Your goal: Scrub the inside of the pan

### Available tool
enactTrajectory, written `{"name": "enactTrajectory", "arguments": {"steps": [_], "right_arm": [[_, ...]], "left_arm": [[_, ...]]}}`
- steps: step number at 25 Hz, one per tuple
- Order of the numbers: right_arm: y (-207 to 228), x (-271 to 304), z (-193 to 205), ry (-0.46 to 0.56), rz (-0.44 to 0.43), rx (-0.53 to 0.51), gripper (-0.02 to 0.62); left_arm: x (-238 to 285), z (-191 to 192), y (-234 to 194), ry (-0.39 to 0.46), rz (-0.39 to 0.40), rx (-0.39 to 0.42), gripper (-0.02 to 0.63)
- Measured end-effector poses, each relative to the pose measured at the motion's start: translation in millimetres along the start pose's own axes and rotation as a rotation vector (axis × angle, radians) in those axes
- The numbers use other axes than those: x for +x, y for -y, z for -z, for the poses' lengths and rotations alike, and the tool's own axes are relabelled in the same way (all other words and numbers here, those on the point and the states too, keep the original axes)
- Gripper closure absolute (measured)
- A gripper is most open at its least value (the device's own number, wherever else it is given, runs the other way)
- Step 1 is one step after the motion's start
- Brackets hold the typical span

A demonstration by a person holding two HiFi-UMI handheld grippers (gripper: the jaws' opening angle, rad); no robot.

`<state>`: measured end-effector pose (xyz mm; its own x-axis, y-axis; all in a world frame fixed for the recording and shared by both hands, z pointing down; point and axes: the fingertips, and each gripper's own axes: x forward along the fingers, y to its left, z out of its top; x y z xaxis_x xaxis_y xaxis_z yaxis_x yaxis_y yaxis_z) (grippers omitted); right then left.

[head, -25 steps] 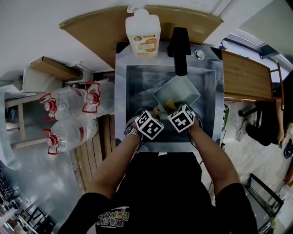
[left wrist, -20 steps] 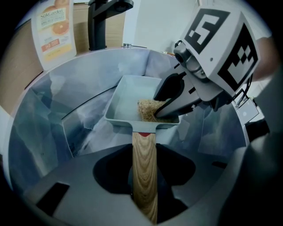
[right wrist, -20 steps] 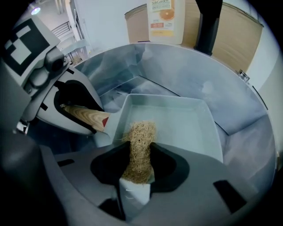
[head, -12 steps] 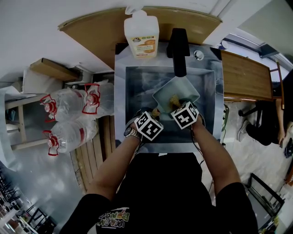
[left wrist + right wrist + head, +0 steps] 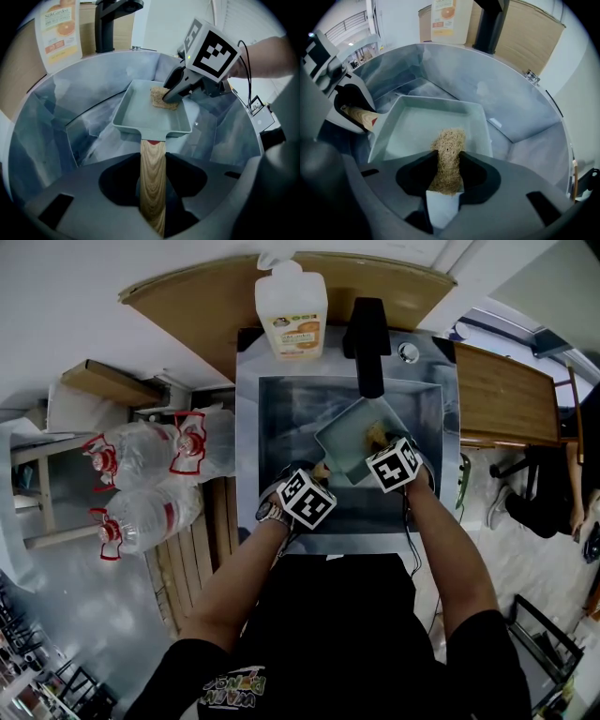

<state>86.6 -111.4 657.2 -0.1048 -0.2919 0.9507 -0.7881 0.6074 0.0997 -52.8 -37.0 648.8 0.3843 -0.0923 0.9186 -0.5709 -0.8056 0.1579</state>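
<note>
A square pale green pan (image 5: 347, 444) lies tilted in the steel sink (image 5: 281, 418). Its wooden handle (image 5: 152, 173) runs back between the jaws of my left gripper (image 5: 153, 187), which is shut on it. My right gripper (image 5: 446, 180) is shut on a tan scrub pad (image 5: 447, 154) and points steeply down into the pan (image 5: 422, 126). The pad (image 5: 159, 97) rests on the pan floor near the far right corner. In the head view the right gripper (image 5: 382, 448) sits over the pan's right side and the left gripper (image 5: 314, 470) at its near left corner.
A black faucet (image 5: 367, 334) rises behind the sink, with an orange-labelled soap bottle (image 5: 292, 310) to its left on the wooden counter. Large water bottles (image 5: 141, 451) lie on the floor to the left. Steel sink walls (image 5: 511, 108) close in around the pan.
My right gripper has slid the scrub pad across the pan floor, away from me and to the right. The left gripper and the handle have stayed put.
</note>
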Motion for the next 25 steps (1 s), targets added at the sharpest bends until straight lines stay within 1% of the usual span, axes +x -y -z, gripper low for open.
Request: {"name": "enactTrajectory", "arguments": {"steps": [4, 10, 16, 22, 25], "right_arm": [[12.3, -0.1, 1.2, -0.021, 0.055, -0.015, 0.449], [31.8, -1.1, 2.1, -0.052, 0.170, -0.065, 0.449], [36.1, -1.4, 1.4, -0.067, 0.206, -0.082, 0.449], [41.9, -7.5, 1.8, -0.057, 0.219, -0.066, 0.449], [46.1, -13.8, 0.3, -0.051, 0.243, -0.049, 0.449]], "left_arm": [[-0.4, 0.1, 0.1, 0.000, 0.000, -0.002, 0.436], [-0.5, -0.5, 0.0, 0.001, -0.001, -0.002, 0.436], [0.1, -0.6, -0.2, 0.001, 0.000, -0.002, 0.436], [0.1, -0.6, -0.3, 0.001, 0.000, -0.003, 0.434], [-0.1, 0.0, -0.1, 0.000, -0.001, -0.001, 0.434]]}}
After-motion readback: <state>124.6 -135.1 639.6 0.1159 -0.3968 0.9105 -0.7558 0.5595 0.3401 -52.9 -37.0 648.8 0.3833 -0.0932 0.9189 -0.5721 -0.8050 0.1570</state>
